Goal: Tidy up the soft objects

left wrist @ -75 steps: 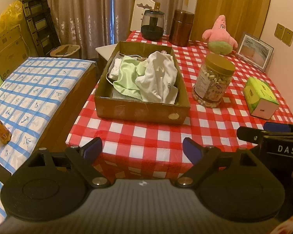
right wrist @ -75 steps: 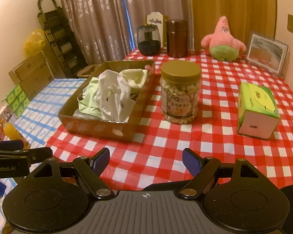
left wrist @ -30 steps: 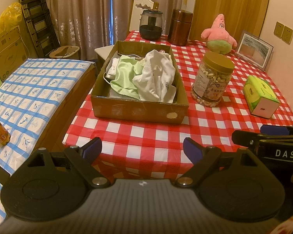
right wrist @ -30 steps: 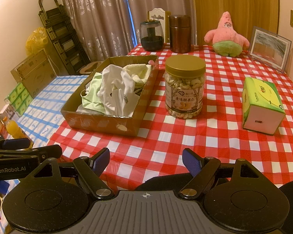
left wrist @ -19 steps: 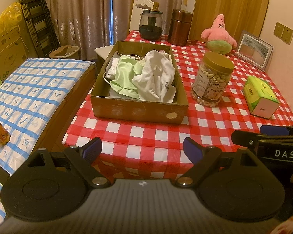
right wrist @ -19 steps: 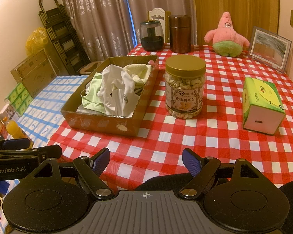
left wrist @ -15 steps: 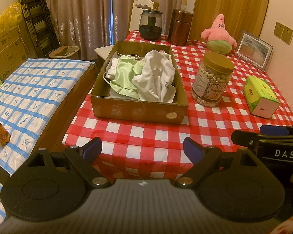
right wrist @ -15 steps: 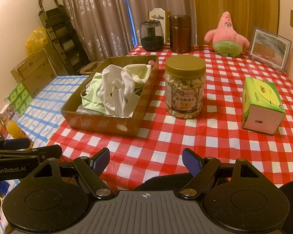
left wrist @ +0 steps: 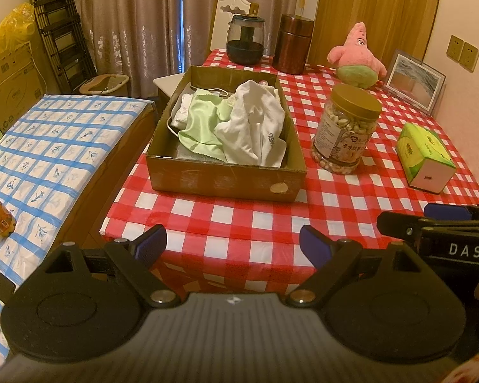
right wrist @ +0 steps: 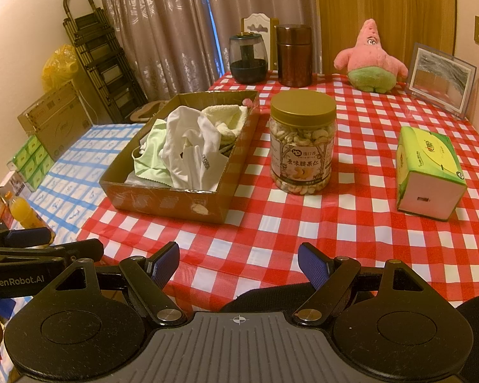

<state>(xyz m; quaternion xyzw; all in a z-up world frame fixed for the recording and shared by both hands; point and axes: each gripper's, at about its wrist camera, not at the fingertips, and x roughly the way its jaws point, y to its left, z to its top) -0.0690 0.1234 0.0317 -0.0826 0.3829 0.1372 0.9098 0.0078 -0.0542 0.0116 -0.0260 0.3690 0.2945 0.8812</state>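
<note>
Red-and-white checked desk (left wrist: 239, 223) filling most of both views, with a lower surface in a blue-and-white patterned cover (left wrist: 48, 146) along its left side. On the desk toward its left edge, an open cardboard box (left wrist: 223, 182), lengthwise away from the cameras. Inside the box, heaped: a white garment (left wrist: 252, 127) on top toward the right wall, a pale green cloth (left wrist: 201, 124) left of it and partly under it, a cream towel (right wrist: 226, 121) behind at the far end, more white fabric (left wrist: 182, 111) against the left wall. Against the far edge of the desk, a pink plush star (right wrist: 372, 60) sitting upright, well apart from the box, beside a framed picture (right wrist: 440, 79) propped at the wall. Right of the box and just beside it, a clear jar of nuts (right wrist: 301, 146) with a gold lid. Farther right, a green tissue pack (right wrist: 428, 172). At the far end, a dark glass pot (right wrist: 247, 59) and a brown canister (right wrist: 293, 56) side by side. Left gripper (left wrist: 233, 245) low over the near desk edge, jaws spread wide, nothing between them. Right gripper (right wrist: 239, 263) likewise near the front edge, jaws wide apart and empty. On the blue cover, an orange drink bottle (right wrist: 24, 212).
</note>
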